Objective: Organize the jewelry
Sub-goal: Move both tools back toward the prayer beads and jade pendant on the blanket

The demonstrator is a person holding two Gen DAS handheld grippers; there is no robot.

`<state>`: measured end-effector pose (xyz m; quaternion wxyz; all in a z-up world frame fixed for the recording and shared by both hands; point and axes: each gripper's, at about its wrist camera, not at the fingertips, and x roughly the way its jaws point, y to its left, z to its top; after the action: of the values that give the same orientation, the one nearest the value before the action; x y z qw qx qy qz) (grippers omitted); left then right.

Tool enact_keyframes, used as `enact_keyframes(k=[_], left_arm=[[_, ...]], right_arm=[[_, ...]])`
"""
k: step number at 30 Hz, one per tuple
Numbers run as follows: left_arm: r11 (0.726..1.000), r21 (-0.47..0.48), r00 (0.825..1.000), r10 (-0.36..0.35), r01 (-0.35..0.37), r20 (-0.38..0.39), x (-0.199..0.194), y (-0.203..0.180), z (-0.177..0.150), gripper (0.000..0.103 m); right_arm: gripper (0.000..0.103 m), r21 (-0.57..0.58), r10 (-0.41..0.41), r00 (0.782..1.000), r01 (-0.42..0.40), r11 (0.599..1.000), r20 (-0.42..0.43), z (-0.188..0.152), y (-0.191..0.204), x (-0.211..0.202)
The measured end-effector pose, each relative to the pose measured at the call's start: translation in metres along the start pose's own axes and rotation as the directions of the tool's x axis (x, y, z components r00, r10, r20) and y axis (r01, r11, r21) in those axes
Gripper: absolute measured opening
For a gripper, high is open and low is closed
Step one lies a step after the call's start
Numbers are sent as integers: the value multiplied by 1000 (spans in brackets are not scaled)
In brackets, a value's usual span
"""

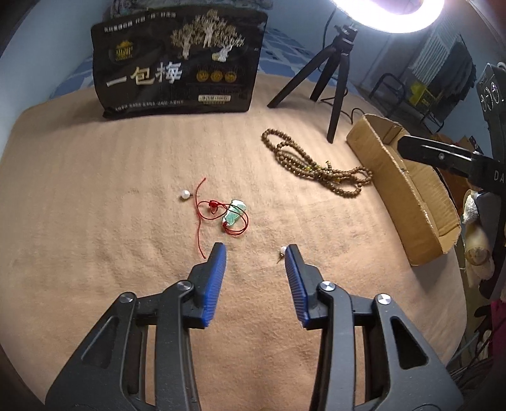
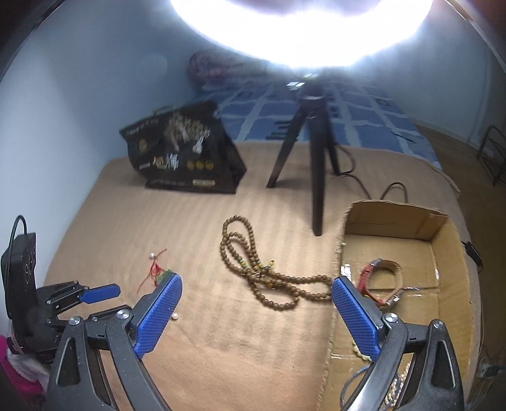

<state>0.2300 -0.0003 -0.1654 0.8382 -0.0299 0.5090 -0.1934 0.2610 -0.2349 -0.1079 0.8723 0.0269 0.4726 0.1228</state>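
Note:
On the tan blanket [image 1: 95, 196] lie a jade pendant on a red cord [image 1: 233, 215], a pearl [image 1: 184, 194] to its left, a pearl earring [image 1: 282, 252] beside my left gripper's right fingertip, and a brown wooden bead necklace [image 1: 313, 164]. My left gripper [image 1: 255, 253] is open and empty just in front of the pendant. My right gripper [image 2: 256, 289] is open and empty, above the necklace [image 2: 253, 268] and the wall of the cardboard box [image 2: 449, 240]. A red-strap watch [image 2: 371, 275] lies in the box. The left gripper also shows in the right wrist view [image 2: 98, 292].
A black snack bag [image 1: 180, 60] stands at the back. A black tripod [image 1: 335, 76] with a bright ring light [image 1: 389, 12] stands behind the necklace. A cable [image 2: 373, 186] runs behind the box. The box sits at the blanket's right edge.

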Motion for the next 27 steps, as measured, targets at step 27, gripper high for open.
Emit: enact_keyframes(k=[27], left_arm=[[997,57,999,42,-42,-10,44,-1,20,39]], right_arm=[[86,-68,-25,978,11,998,-207,29,14,109]])
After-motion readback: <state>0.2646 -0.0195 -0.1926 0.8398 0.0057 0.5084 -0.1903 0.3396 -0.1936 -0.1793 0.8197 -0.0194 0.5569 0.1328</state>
